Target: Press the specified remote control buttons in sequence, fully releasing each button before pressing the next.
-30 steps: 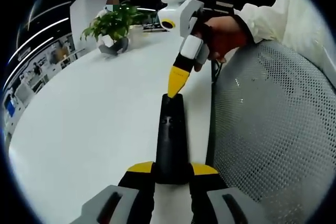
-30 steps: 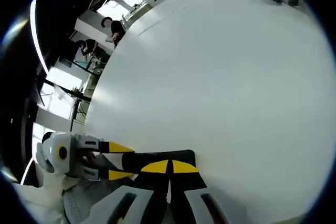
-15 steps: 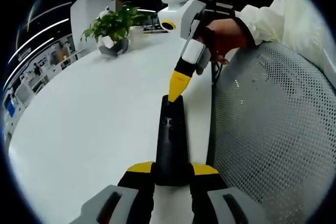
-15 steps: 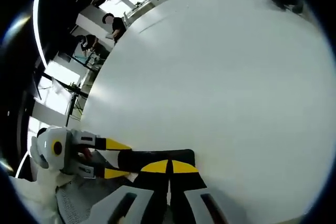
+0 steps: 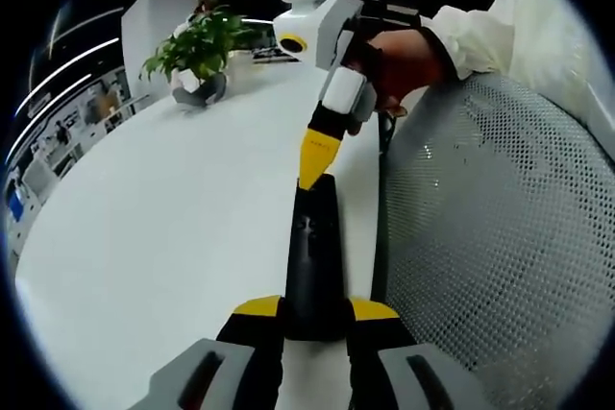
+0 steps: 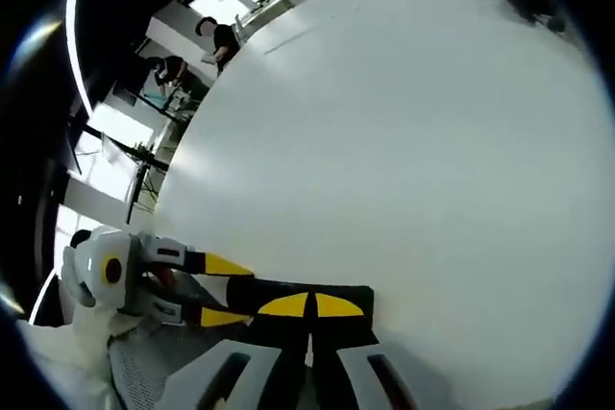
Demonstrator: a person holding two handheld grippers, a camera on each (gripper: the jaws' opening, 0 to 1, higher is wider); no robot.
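Nearest, at bottom centre of the left gripper view, the left gripper (image 5: 315, 319) has its yellow-tipped jaws pinching the near end of the black remote control (image 5: 314, 252), which runs up the middle of the frame over the white bench (image 5: 154, 228). At its far end the right gripper (image 5: 315, 158), jaws pressed together into one yellow point, touches the remote's top end, held by a hand (image 5: 399, 60) in a white sleeve (image 5: 480, 26) at upper right. Right of frame: grey mesh chair back (image 5: 490, 237). Far upper left: potted plant (image 5: 197, 55). Right gripper view: remote across bottom, closed tips on it, left gripper clamping from lower left.
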